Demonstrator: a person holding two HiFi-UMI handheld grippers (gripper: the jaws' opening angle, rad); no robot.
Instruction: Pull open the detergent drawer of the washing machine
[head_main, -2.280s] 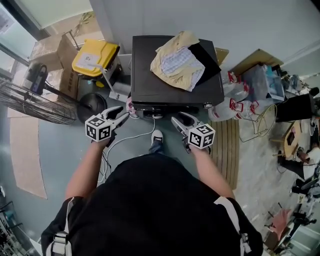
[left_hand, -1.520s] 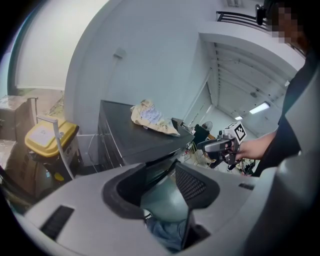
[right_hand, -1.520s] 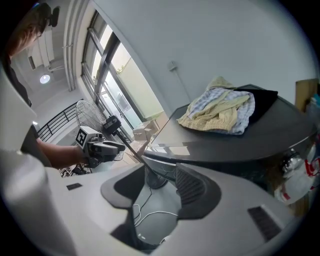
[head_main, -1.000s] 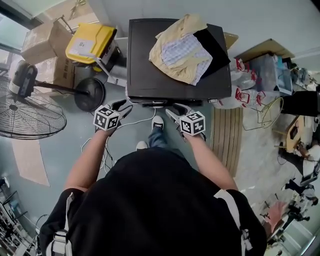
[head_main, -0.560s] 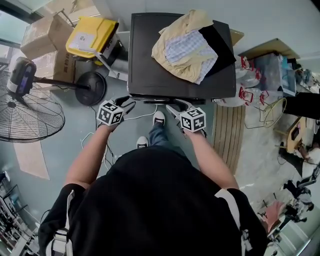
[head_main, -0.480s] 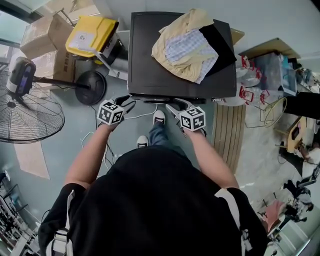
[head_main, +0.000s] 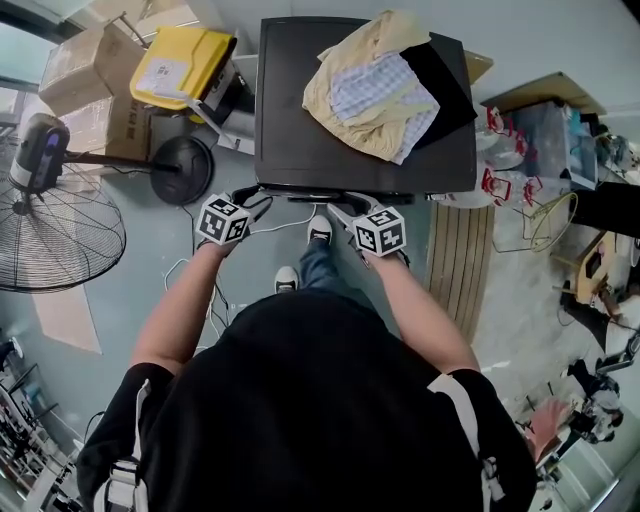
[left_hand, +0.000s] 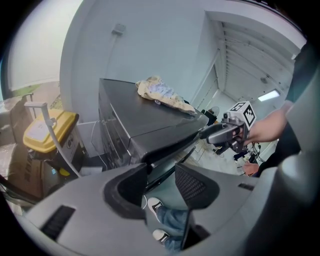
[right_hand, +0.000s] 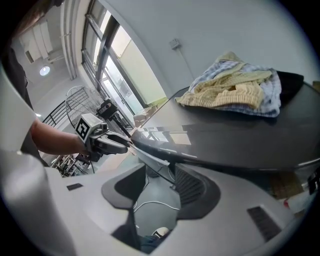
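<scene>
The washing machine (head_main: 330, 150) stands against the wall with its dark flat top facing up. Its front face is turned toward the person, and the long front edge runs left to right across the head view. From above, the front shows only as a thin strip under that edge, so the detergent drawer cannot be picked out there. The gripper views show the upper front rim and a pale strip beneath it, but no clear drawer outline.

A heap of clothes (head_main: 372, 88) lies toward the right rear of the top: a yellow garment, a checked cloth and something black.

The left gripper (head_main: 252, 197) is at the left end of the front edge, tilted downward toward it. Its jaws are apart with nothing clamped. Through the gap its own view shows the machine's rim, with the person's shoe (left_hand: 154, 204) lower down.

The right gripper (head_main: 340, 209) sits near the middle of the same edge, angled the same way. Its jaws are also spread and empty, with the floor and a white cable (right_hand: 156, 202) seen between them.

Neither gripper can be seen touching the machine.

To the left stand a yellow-lidded bin (head_main: 186, 64), cardboard boxes (head_main: 88, 88) and a standing fan (head_main: 50, 228).
</scene>
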